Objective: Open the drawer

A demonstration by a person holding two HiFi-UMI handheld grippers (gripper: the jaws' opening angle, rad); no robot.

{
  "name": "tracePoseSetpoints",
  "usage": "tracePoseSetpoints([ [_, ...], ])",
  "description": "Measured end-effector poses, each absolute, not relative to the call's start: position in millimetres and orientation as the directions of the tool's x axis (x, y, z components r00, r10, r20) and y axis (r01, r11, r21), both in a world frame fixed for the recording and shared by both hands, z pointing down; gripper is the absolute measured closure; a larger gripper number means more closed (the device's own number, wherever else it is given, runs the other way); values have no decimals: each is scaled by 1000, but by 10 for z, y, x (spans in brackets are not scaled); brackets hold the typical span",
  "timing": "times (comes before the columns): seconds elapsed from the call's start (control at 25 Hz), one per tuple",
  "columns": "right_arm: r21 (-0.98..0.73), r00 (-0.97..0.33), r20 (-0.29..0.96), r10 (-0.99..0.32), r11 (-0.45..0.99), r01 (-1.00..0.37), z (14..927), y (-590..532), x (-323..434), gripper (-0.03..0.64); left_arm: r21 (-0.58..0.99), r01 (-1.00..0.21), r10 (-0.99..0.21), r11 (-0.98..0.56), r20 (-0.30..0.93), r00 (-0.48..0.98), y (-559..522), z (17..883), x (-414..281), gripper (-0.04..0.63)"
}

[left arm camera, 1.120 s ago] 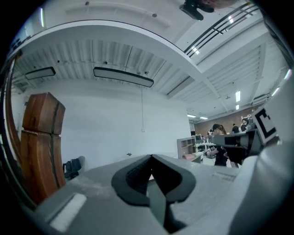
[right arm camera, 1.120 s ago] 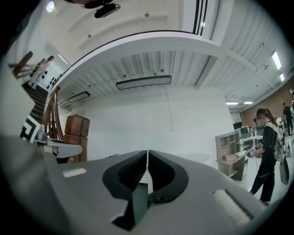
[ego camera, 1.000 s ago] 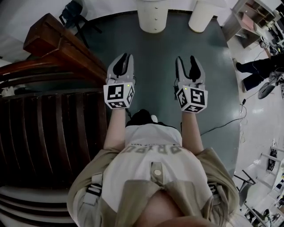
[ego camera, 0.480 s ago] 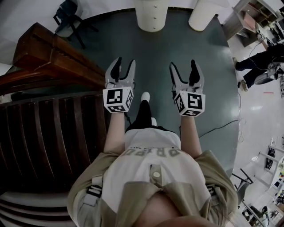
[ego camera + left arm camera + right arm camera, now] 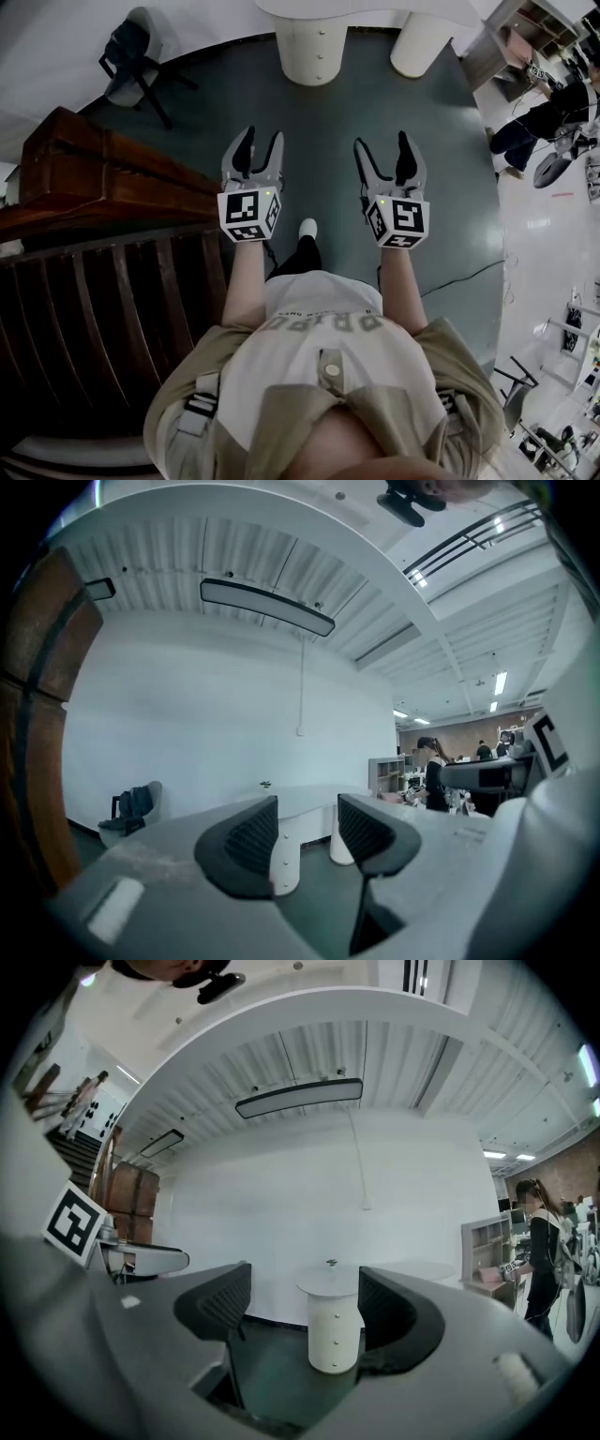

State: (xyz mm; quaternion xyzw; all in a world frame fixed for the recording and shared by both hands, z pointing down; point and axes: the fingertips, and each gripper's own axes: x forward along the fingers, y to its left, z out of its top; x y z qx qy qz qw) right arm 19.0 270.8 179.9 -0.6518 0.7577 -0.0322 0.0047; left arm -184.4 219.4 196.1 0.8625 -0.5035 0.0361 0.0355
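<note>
A white round cabinet point(image 5: 312, 47) with three small drawer knobs stands ahead on the dark green floor, under a white table top point(image 5: 375, 9). The right gripper view shows this cabinet point(image 5: 333, 1335) framed between the jaws, still some way off. In the left gripper view the cabinet point(image 5: 284, 864) also sits beyond the jaws. My left gripper point(image 5: 262, 141) and right gripper point(image 5: 382, 145) are held side by side in front of the person's chest, pointing level at the cabinet. Both are open with nothing between their fingers.
A dark wooden stair rail point(image 5: 112, 178) runs along the left. A chair with a jacket on it point(image 5: 127, 56) stands at the far left, a second white pedestal point(image 5: 417, 42) right of the cabinet. People point(image 5: 544, 122) stand at desks on the right. A cable point(image 5: 469, 272) crosses the floor.
Both grippers' jaws have spread from nearly closed to wide. The person has walked forward, so the stair rail has slid back and left in the head view.
</note>
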Motion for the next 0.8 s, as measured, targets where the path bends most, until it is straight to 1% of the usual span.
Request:
tracePoseSetpoints([
  [0.24,-18,-139,48,-989,138,-990,1707,2169,194,273,30,-855,-852,-518,68,519,1632,1845,-1770,383],
  [0.52,20,-118,4,-993,118,-993,1581,1585,200,273,3,-841,-841,-541,9,541,1013,1703,-1754,383],
  [0.8,43,-122,46,-992,124,-991,1610,1173,314,273,11,-839,-839,-544,5,544,631,1676,-1614,383],
])
